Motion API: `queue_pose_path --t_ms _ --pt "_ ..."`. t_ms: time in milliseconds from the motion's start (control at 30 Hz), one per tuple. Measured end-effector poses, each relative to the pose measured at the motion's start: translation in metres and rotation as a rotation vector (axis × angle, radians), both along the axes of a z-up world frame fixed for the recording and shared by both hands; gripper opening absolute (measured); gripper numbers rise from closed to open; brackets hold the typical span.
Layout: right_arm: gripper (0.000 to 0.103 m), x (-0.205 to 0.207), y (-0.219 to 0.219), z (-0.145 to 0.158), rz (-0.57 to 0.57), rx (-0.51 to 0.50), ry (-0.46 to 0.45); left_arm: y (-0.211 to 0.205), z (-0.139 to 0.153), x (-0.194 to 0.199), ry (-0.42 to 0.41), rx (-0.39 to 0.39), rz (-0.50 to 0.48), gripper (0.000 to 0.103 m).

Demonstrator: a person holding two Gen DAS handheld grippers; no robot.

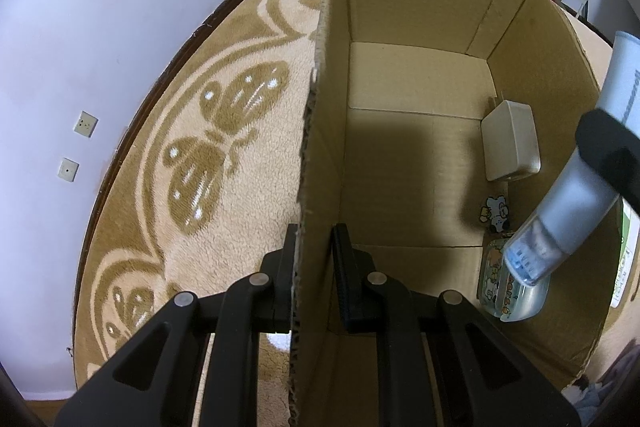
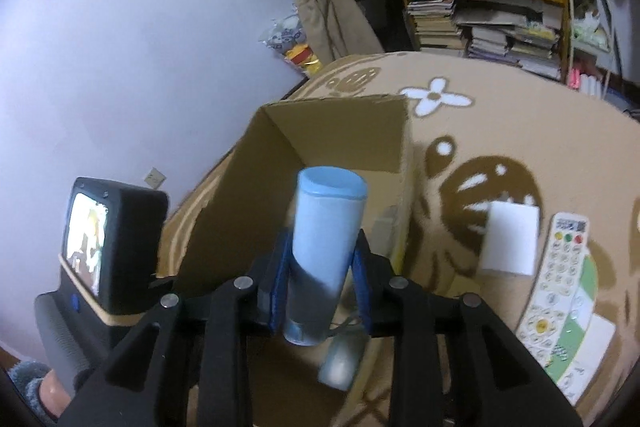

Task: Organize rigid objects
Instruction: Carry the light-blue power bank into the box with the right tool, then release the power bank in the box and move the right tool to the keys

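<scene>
On a beige carpet (image 1: 224, 187) patterned with brown butterflies, an open cardboard box (image 1: 420, 99) is set, its near wall seen edge-on in the left wrist view. That wall is pinched between the pressed-together fingers of the left tool (image 1: 314, 259), one finger outside and one inside the box. Over the box's right side, a pale blue tube (image 2: 326, 251) is shown tilted, cap end down, between the blue-padded fingers of the right tool (image 2: 320, 279); whether the pads press on it or have parted from it cannot be told. Inside the box, along its right wall, a cream rectangular case (image 1: 510, 141), a small cartoon sticker (image 1: 496, 213) and a clear printed container (image 1: 508, 279) are seen. Beside the box on the carpet, a white remote control (image 2: 558, 275) and a white square pad (image 2: 510, 243) are laid.
</scene>
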State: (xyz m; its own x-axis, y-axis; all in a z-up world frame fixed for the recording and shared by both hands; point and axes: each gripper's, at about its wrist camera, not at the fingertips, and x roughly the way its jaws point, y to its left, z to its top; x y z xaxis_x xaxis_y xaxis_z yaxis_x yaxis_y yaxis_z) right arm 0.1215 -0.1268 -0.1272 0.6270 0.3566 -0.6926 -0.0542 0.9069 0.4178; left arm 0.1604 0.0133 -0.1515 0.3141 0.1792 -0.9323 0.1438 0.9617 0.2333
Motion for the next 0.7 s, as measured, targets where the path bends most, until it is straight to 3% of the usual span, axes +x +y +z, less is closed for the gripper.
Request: queue_pose_path --t_ms 267,333,467,633,700 --pt "0.037 0.0 -0.004 0.004 -0.028 -0.04 0.003 0.001 0.002 0.0 -0.001 -0.007 0.0 0.015" --pt "0.052 0.0 -0.003 0.008 -0.029 -0.06 -0.002 0.002 0.002 0.0 0.001 -0.011 -0.001 0.015" --pt "0.062 -0.005 -0.008 0.016 -0.057 -0.083 -0.013 0.003 0.001 0.0 -0.002 0.009 0.008 0.015" --pt "0.092 -0.008 -0.027 0.021 -0.124 -0.145 0.01 0.003 0.001 0.0 -0.004 0.004 0.009 0.015" --pt "0.097 -0.009 -0.037 0.021 -0.146 -0.143 0.01 0.002 0.001 0.0 -0.004 0.007 0.007 0.015"
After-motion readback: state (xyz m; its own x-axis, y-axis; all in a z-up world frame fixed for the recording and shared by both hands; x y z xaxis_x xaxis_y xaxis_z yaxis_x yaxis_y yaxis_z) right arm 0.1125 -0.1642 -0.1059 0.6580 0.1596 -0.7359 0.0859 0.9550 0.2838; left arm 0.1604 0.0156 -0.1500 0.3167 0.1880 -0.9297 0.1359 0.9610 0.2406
